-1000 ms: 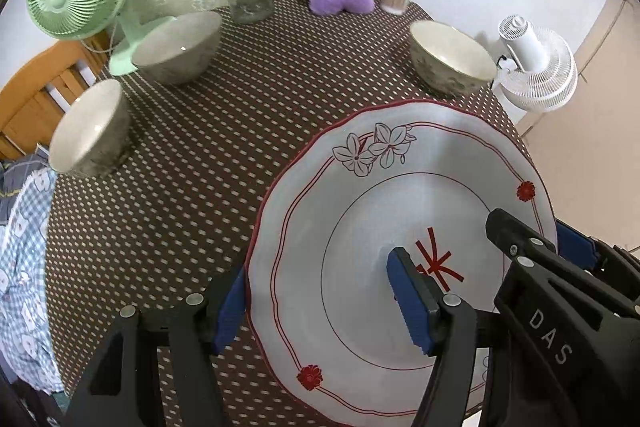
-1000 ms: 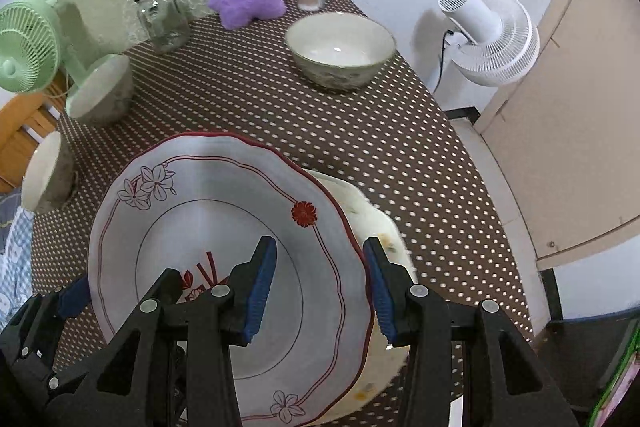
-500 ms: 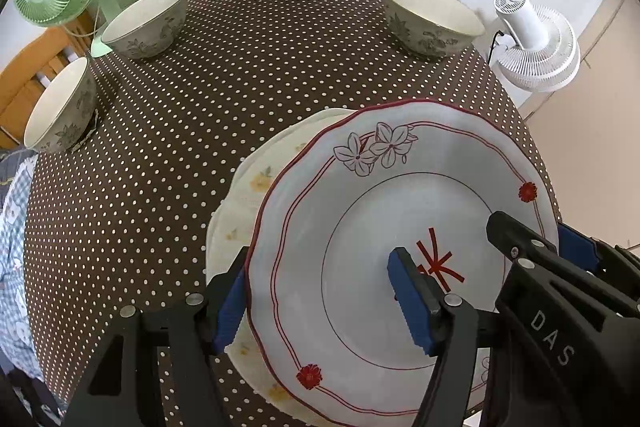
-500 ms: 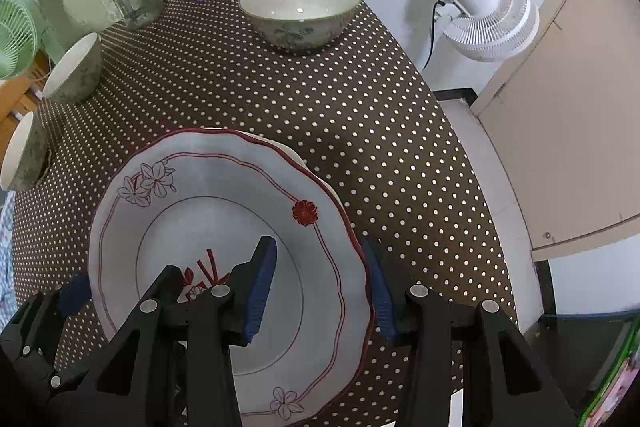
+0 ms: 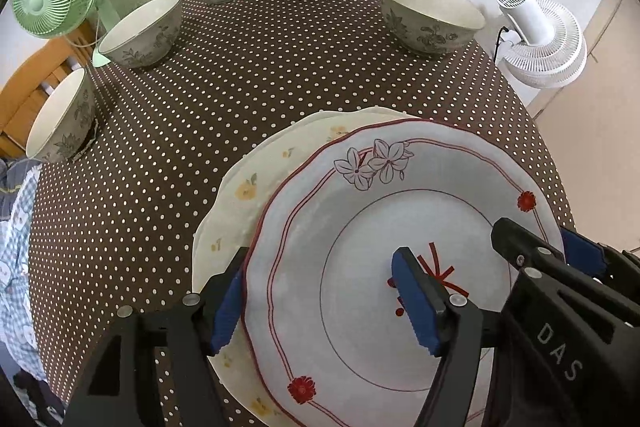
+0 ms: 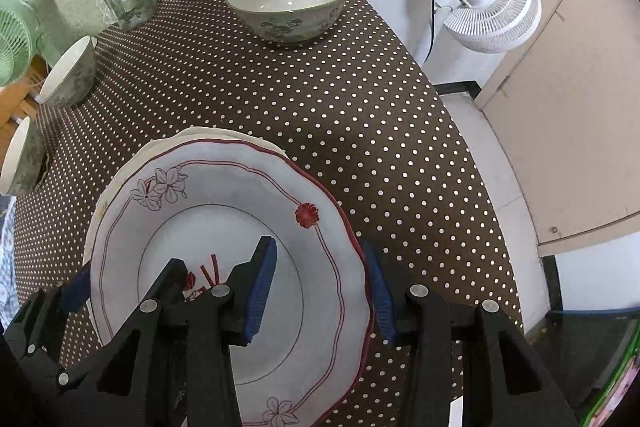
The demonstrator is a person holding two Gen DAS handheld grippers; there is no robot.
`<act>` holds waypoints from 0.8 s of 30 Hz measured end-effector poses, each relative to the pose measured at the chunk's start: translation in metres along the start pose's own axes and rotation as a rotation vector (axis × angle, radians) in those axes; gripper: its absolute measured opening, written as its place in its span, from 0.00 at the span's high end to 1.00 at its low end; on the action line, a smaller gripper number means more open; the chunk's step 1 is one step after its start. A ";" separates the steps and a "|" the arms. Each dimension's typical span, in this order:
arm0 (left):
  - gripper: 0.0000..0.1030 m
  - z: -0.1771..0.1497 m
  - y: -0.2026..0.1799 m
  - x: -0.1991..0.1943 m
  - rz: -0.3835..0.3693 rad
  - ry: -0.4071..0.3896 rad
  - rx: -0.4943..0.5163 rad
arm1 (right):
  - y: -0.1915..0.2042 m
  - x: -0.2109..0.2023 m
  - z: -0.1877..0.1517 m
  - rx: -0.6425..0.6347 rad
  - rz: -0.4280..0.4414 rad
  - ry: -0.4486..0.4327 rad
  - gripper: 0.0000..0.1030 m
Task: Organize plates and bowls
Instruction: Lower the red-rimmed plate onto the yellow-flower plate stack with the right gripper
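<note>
The red-rimmed plate [image 5: 360, 227] hides most of the cream plate [image 5: 248, 183].

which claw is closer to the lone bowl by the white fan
Right. The right claw straddles the plate rim on the bowl's side; the left claw straddles the opposite rim.

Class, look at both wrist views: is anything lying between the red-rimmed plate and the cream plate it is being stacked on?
Nothing visible. The red-rimmed plate sits directly over the cream plate, offset to one side, with both grippers' jaws straddling its opposite rims. The three bowls stand apart, further back on the table.
</note>
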State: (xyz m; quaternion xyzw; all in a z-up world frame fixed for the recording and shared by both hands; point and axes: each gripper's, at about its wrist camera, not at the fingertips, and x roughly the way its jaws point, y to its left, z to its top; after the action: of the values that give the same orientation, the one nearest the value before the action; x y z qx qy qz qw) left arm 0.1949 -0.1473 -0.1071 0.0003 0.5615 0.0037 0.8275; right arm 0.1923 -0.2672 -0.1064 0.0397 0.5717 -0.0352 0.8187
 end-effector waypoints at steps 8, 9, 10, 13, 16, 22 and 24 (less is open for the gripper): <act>0.29 0.000 0.001 0.001 -0.001 -0.002 0.002 | -0.012 -0.008 -0.002 0.019 0.033 -0.014 0.64; 0.29 0.001 0.001 0.001 0.000 -0.003 0.001 | -0.013 -0.009 -0.002 0.016 0.021 -0.016 0.71; 0.29 0.001 0.000 0.001 0.003 -0.003 0.003 | -0.014 -0.008 -0.001 0.009 0.018 -0.014 0.71; 0.29 0.001 0.000 0.001 0.005 -0.001 0.004 | -0.014 -0.008 -0.001 -0.010 0.016 -0.019 0.72; 0.29 0.001 -0.001 0.000 0.012 0.005 0.012 | -0.014 -0.007 -0.001 -0.012 0.017 -0.018 0.72; 0.25 0.004 -0.005 0.002 0.018 0.031 0.008 | -0.014 -0.006 0.000 -0.022 0.035 -0.004 0.73; 0.23 0.005 -0.006 0.003 0.021 0.040 0.003 | -0.016 -0.007 0.000 -0.026 0.041 0.001 0.74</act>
State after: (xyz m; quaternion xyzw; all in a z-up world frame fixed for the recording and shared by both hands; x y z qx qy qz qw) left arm 0.2011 -0.1532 -0.1081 0.0075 0.5778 0.0114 0.8161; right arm 0.1887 -0.2829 -0.1001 0.0407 0.5718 -0.0109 0.8193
